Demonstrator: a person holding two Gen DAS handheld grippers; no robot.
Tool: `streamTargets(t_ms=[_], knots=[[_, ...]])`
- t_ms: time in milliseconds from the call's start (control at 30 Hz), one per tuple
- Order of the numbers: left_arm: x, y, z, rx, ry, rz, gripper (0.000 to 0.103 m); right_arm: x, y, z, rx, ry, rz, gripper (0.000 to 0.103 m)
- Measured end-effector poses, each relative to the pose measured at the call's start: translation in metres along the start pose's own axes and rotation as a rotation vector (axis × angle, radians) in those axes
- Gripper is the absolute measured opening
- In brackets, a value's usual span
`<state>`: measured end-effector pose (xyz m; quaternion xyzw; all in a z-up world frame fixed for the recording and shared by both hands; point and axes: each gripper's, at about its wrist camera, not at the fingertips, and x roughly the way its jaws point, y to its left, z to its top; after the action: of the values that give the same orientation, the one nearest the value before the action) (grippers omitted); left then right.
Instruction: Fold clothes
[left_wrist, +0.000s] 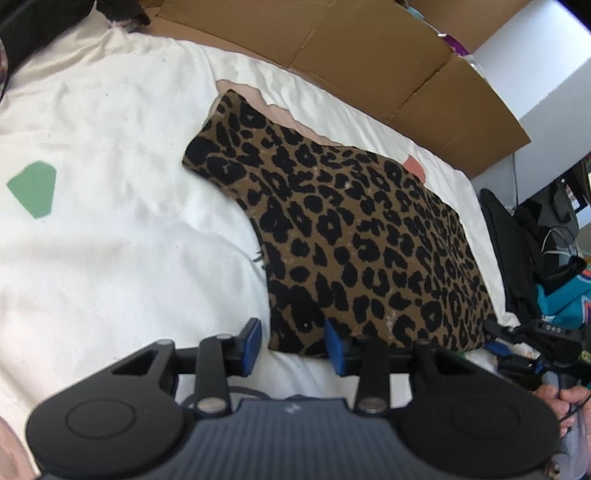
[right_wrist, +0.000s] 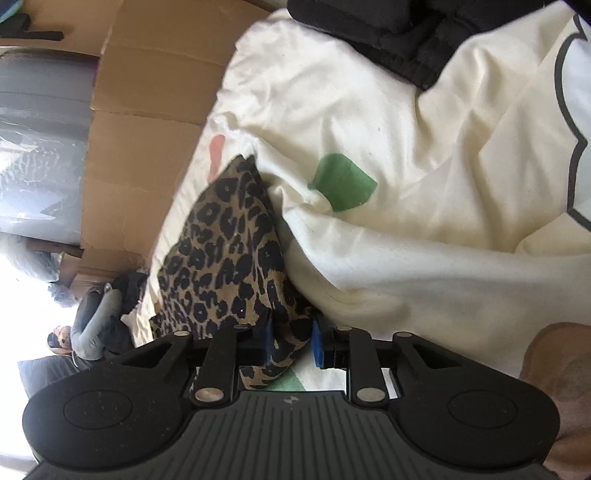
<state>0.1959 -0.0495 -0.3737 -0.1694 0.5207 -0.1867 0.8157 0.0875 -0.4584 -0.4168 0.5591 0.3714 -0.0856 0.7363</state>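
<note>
left fingers (left_wrist: 293, 346) parted, empty | right fingers (right_wrist: 291, 345) pinching leopard garment (right_wrist: 225, 254)

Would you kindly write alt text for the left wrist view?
The left gripper, jaws open, sits at the near edge of a leopard-print garment lying flat on a white bedsheet. Flattened cardboard lies beyond the bed.

We see a garment (left_wrist: 354, 236) in tan with black leopard spots, lying on a cream sheet (left_wrist: 110, 258) printed with green (left_wrist: 33, 188) and coral patches. Our grippers (left_wrist: 291, 345) are black with blue pads (left_wrist: 253, 345). Brown cardboard (left_wrist: 369, 55) stands behind the bed.
</note>
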Motion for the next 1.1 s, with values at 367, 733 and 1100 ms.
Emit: streamTargets(t_ms=[367,733,1100], knots=[[0.003,0.008,-0.002,-0.047,0.000,-0.034,0.011,0.011,0.002,0.004,-0.042,0.024,-0.008,0.018],[-0.011,0.003,0.002,-0.020,0.019,-0.047,0.005,-0.005,0.020,0.001,-0.094,0.016,-0.007,0.010],[-0.022,-0.003,-0.004,0.011,0.076,-0.022,0.005,-0.020,0.031,-0.015,-0.150,0.084,-0.001,0.010]])
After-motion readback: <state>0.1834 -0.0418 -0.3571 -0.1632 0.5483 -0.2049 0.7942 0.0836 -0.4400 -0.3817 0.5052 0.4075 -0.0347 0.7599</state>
